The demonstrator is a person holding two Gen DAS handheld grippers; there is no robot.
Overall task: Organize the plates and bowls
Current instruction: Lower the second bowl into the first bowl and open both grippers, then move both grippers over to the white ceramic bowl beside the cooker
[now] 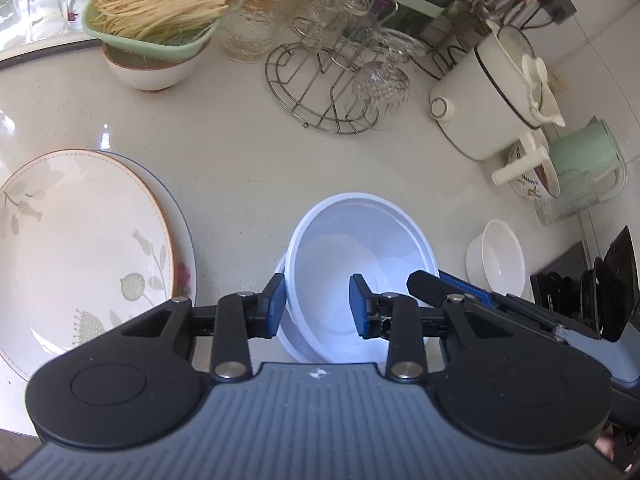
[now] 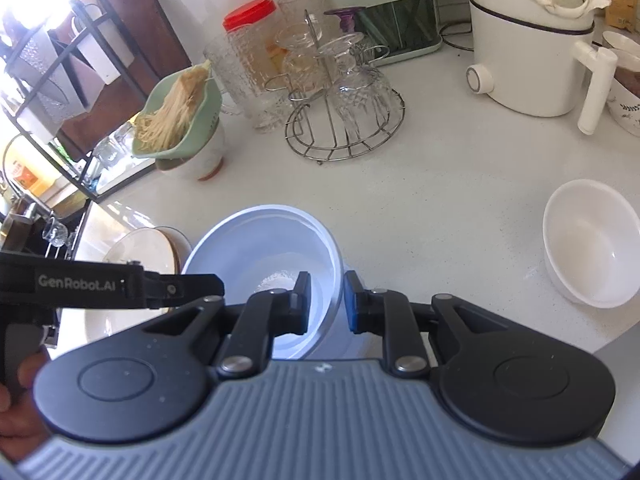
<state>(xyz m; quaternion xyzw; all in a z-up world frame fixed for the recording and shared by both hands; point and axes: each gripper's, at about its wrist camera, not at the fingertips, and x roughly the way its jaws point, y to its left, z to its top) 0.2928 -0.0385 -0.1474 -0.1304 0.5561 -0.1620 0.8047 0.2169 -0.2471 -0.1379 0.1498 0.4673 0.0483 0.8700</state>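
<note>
A pale blue bowl (image 1: 360, 256) sits nested in a second one on the white counter; it also shows in the right wrist view (image 2: 264, 252). My left gripper (image 1: 318, 306) is open and straddles the bowl's left rim. My right gripper (image 2: 326, 300) is partly open and straddles the bowl's right rim, one finger inside and one outside; it shows in the left wrist view (image 1: 444, 292). A floral plate (image 1: 80, 248) lies on another plate at the left, and also appears in the right wrist view (image 2: 140, 252). A small white bowl (image 1: 500, 258) stands at the right, also in the right wrist view (image 2: 592, 240).
A wire rack with upturned glasses (image 1: 340, 80) stands behind the bowls. A green colander of noodles (image 1: 160, 8) rests on a bowl at back left. A white electric pot (image 2: 532, 52), a green kettle (image 1: 588, 156) and a utensil holder (image 2: 384, 12) line the back.
</note>
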